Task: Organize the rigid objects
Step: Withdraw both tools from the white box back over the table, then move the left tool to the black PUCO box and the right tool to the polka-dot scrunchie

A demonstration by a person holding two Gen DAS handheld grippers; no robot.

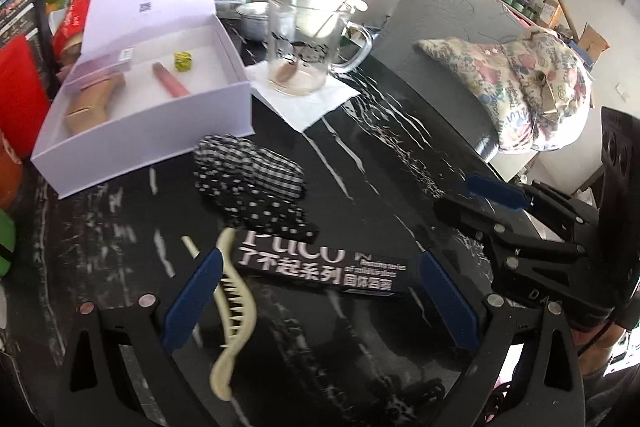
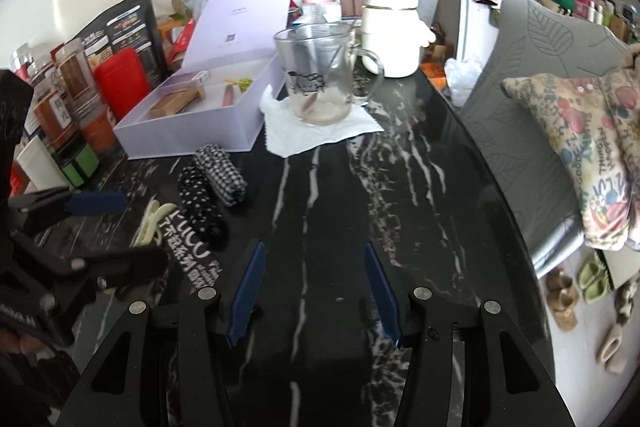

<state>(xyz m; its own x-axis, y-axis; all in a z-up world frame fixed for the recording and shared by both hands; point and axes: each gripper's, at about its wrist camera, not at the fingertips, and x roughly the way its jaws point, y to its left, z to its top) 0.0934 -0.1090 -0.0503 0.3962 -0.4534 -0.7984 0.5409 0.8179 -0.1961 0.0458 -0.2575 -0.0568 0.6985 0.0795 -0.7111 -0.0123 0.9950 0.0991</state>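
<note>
Through my left wrist camera, my left fingers stand open over the black marbled worktop, holding nothing; the cream toothed plastic hair clip and the long black printed cardboard box lie between them, untouched. The clip's long axis runs away from me, the black box lies crosswise. The open lilac cardboard gift box already holds a tan block, a pink stick and a yellow piece, so I judge sorting begun, with these two left. Through my right wrist camera, my right fingers are part open and empty above bare worktop, the clip off to the left.
</note>
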